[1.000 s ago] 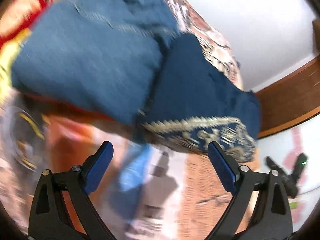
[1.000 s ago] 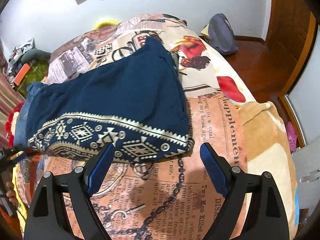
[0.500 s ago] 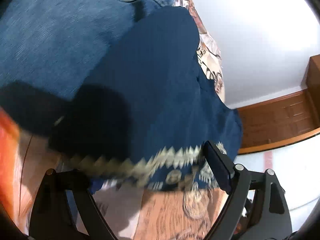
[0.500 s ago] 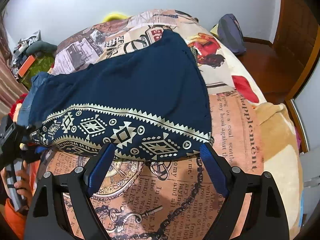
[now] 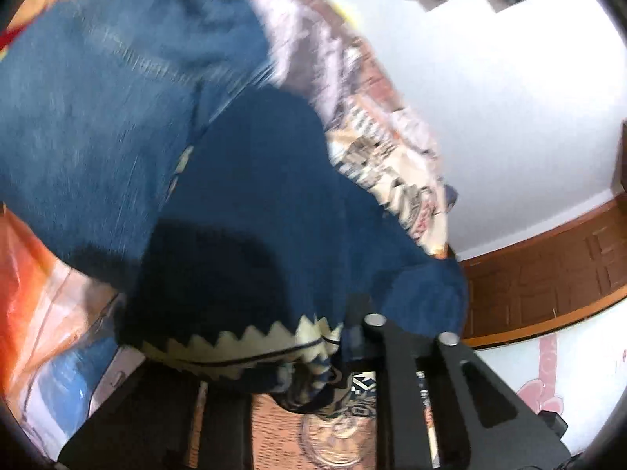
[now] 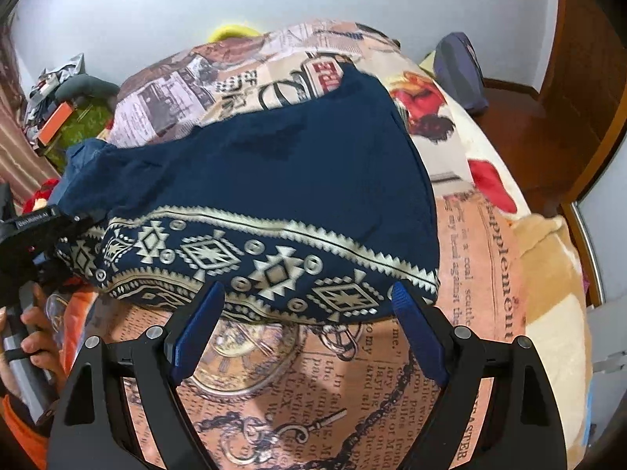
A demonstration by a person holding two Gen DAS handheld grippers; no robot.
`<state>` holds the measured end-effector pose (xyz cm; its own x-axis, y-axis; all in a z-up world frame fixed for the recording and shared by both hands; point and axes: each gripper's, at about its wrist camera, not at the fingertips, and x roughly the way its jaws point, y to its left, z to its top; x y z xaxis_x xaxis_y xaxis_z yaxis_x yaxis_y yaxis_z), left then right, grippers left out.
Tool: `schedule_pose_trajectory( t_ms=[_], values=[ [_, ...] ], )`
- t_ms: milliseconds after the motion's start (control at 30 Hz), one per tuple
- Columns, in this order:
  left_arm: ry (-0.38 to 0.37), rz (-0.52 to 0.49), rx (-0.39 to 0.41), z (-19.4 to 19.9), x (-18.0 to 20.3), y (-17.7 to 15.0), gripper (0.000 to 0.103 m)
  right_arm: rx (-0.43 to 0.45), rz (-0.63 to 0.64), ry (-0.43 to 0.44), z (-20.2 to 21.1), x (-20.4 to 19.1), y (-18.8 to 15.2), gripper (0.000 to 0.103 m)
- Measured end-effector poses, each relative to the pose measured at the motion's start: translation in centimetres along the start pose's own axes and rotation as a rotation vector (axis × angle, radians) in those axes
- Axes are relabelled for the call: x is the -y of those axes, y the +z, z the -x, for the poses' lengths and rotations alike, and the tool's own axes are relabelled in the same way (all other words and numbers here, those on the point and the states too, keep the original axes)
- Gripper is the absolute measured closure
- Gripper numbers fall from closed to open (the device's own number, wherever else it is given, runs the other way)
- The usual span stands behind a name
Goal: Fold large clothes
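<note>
A navy garment [image 6: 274,164] with a cream patterned hem [image 6: 274,266] lies across the printed bedspread [image 6: 490,254]. My left gripper [image 5: 341,337] is at the hem's left corner. Its jaws are closing with the bunched hem fabric [image 5: 250,344] pinched between them, and the left finger is hidden under cloth. From the right wrist view, that gripper [image 6: 35,235] sits at the far left, held by a hand [image 6: 35,333]. My right gripper [image 6: 306,291] stands open just before the hem's right part, touching nothing. A blue denim garment [image 5: 98,98] lies behind the navy one.
A dark backpack [image 6: 460,70] rests on the wooden floor right of the bed. Clutter with an orange box [image 6: 55,125] sits at the far left by the wall. A beige blanket [image 6: 548,274] covers the bed's right edge. An orange bag [image 5: 31,293] lies left of the hem.
My left gripper moved in onto the navy hem and its jaws came together on the fabric, lifting and bunching it. My right gripper crept closer to the hem and stayed open.
</note>
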<state>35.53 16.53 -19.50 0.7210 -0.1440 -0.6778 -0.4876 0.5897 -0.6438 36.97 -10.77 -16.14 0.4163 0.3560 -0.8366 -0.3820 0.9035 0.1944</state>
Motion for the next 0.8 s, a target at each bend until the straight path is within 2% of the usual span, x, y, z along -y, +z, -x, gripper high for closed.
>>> schedule_pose_trajectory(
  t_ms=[67,300,467,533,667,800],
  values=[
    [0.003,-0.074,0.041,1.5,1.8,0.4,0.092,0.018,0.015,0.003,0.6,-0.7,0.5,0.018],
    [-0.077,-0.303,0.16,7.4,5.6,1.4,0.094,0.063,0.077,0.027,1.1,-4.0,3.2,0.018],
    [-0.011,-0.484,0.251,10.2,6.7,-0.3,0.094,0.065,0.132,0.077,-0.6,-7.9,4.4,0.018],
    [0.009,-0.516,0.255,10.2,5.8,-0.4,0.094,0.039,0.16,0.089,-2.0,-9.3,4.3,0.018],
    [0.042,-0.511,0.203,7.7,4.5,0.2,0.094,-0.04,0.206,0.083,-5.9,-11.6,2.7,0.018],
    [0.079,-0.532,0.163,5.5,3.9,-0.5,0.094,-0.136,0.171,0.134,-9.0,-11.2,1.2,0.017]
  ],
)
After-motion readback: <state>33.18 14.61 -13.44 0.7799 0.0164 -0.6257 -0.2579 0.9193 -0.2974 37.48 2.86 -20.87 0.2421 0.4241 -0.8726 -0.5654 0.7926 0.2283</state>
